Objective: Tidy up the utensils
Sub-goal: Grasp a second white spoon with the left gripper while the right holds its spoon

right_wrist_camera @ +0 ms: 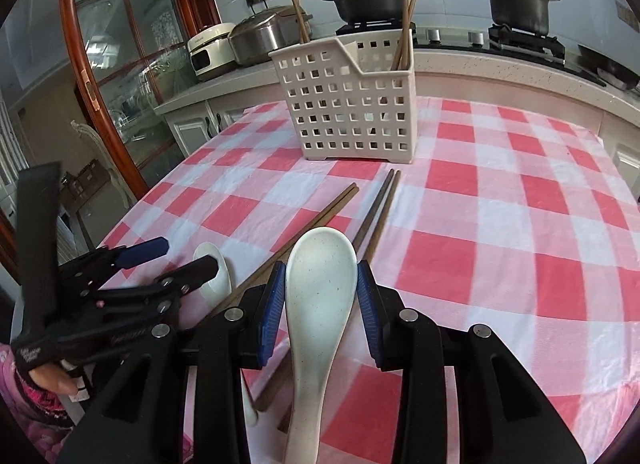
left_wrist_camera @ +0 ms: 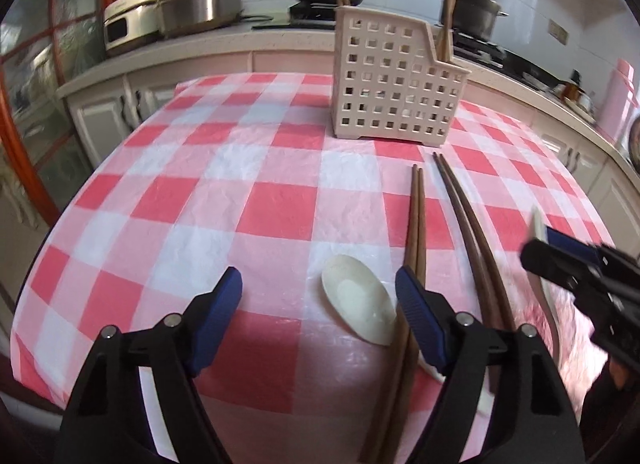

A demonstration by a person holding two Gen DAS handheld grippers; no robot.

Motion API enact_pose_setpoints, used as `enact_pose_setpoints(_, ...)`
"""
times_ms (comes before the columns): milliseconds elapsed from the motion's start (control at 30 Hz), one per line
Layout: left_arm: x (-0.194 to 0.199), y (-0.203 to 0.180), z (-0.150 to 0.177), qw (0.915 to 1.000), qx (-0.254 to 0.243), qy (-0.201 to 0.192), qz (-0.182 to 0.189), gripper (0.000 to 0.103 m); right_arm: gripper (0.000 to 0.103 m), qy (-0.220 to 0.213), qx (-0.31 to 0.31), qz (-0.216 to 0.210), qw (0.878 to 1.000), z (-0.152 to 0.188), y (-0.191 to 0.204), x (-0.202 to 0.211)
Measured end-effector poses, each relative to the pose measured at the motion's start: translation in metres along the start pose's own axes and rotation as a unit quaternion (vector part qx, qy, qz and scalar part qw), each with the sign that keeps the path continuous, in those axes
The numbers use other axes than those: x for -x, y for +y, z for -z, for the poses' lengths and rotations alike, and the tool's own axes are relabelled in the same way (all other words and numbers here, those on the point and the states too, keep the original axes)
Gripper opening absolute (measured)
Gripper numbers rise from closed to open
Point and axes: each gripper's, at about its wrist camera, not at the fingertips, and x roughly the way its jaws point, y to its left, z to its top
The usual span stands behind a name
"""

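A white ceramic spoon (left_wrist_camera: 356,300) lies bowl-up on the checked tablecloth between the fingers of my left gripper (left_wrist_camera: 318,276), close to the right pad. The jaws stand wide and do not touch it. My right gripper (right_wrist_camera: 322,268) is shut on a second white spoon (right_wrist_camera: 322,288), its blue pads pressed against the sides of the bowl, lifted off the cloth. Two pairs of brown chopsticks (left_wrist_camera: 416,224) (left_wrist_camera: 464,224) lie side by side pointing at the white slotted utensil holder (left_wrist_camera: 392,80), also seen as holder (right_wrist_camera: 348,104) with chopsticks (right_wrist_camera: 406,24) standing in it.
The red-and-white tablecloth (right_wrist_camera: 500,224) stretches bare to the right. In the right wrist view the left gripper (right_wrist_camera: 191,251) sits over the lying spoon (right_wrist_camera: 214,264), held by a hand in a pink sleeve (right_wrist_camera: 36,404). A counter with pots (right_wrist_camera: 372,0) and cookers runs behind the table.
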Motion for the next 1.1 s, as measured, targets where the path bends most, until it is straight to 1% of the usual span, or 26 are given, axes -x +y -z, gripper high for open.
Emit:
enact_pose_setpoints(100, -0.007, -0.004, -0.004, 0.9995, 0.022, 0.020, -0.007, 0.068, 0.034, -0.007, -0.003, -0.001, 1.000, 0.002, -0.006, 0.005)
enact_pose_setpoints(200, -0.014, -0.008, -0.006, 0.9986, 0.030, 0.039, -0.021, 0.062, 0.034, -0.011, -0.008, -0.003, 1.000, 0.002, -0.013, 0.009)
enact_pose_setpoints(267, -0.020, -0.008, -0.006, 0.9977, 0.037, 0.050, -0.026, 0.060, 0.034, -0.015, -0.012, -0.005, 1.000, 0.003, -0.016, 0.012)
enact_pose_setpoints(367, -0.024, -0.011, -0.006, 0.9971, 0.038, 0.056, -0.034, 0.057, 0.034, -0.019, -0.017, -0.009, 1.000, 0.004, -0.021, 0.015)
enact_pose_setpoints(467, -0.028, -0.015, -0.007, 0.9969, 0.036, 0.060, -0.035, 0.044, 0.034, -0.021, -0.022, -0.011, 0.999, 0.006, -0.025, 0.017)
enact_pose_setpoints(500, -0.028, -0.017, -0.007, 0.9971, 0.033, 0.058, -0.035, 0.036, 0.034, -0.022, -0.023, -0.012, 0.999, 0.006, -0.025, 0.018)
enact_pose_setpoints(567, -0.028, -0.017, -0.008, 0.9979, 0.032, 0.051, -0.024, 0.026, 0.034, -0.024, -0.026, -0.013, 0.999, 0.007, -0.027, 0.019)
enact_pose_setpoints(600, -0.026, -0.018, -0.009, 0.9984, 0.027, 0.045, -0.021, 0.012, 0.034, -0.024, -0.028, -0.013, 0.999, 0.007, -0.027, 0.019)
enact_pose_setpoints(767, -0.015, -0.019, -0.011, 0.9999, 0.008, 0.011, 0.003, 0.010, 0.034, -0.027, -0.032, -0.015, 0.999, 0.007, -0.024, 0.018)
enact_pose_setpoints(900, -0.005, -0.019, -0.013, 0.9997, -0.012, -0.020, 0.008, 0.010, 0.034, -0.029, -0.029, -0.016, 0.999, 0.005, -0.018, 0.017)
enact_pose_setpoints(1000, 0.007, -0.016, -0.017, 0.9982, -0.023, -0.054, 0.016, 0.010, 0.034, -0.034, -0.028, -0.016, 0.999, 0.003, -0.013, 0.019)
enact_pose_setpoints(1100, 0.022, -0.014, -0.022, 0.9942, -0.040, -0.099, 0.013, 0.010, 0.034, -0.043, -0.033, -0.014, 0.998, 0.000, -0.010, 0.021)
